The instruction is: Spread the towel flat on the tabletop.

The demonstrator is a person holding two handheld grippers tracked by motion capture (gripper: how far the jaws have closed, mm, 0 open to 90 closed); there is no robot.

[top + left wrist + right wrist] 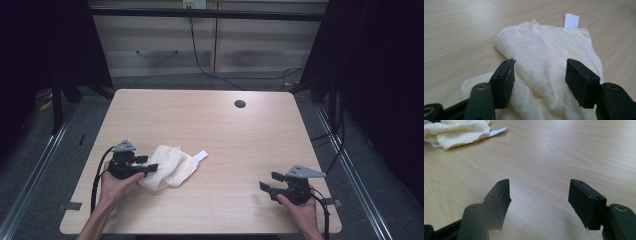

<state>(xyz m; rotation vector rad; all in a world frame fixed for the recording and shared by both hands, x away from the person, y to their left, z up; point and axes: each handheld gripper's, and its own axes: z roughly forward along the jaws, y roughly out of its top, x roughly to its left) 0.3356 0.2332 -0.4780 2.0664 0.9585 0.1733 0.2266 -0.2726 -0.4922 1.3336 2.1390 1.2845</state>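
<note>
L tool (148, 166) open over crumpled cloth (170, 167) (white tag (200, 155)) on table (240, 145).

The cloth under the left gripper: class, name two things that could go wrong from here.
1. The left gripper straddles a raised fold of the crumpled cloth with its jaws apart; closing may catch one layer only.
2. The right gripper sits far off, so a lift may drag the cloth and its white tag.
</note>
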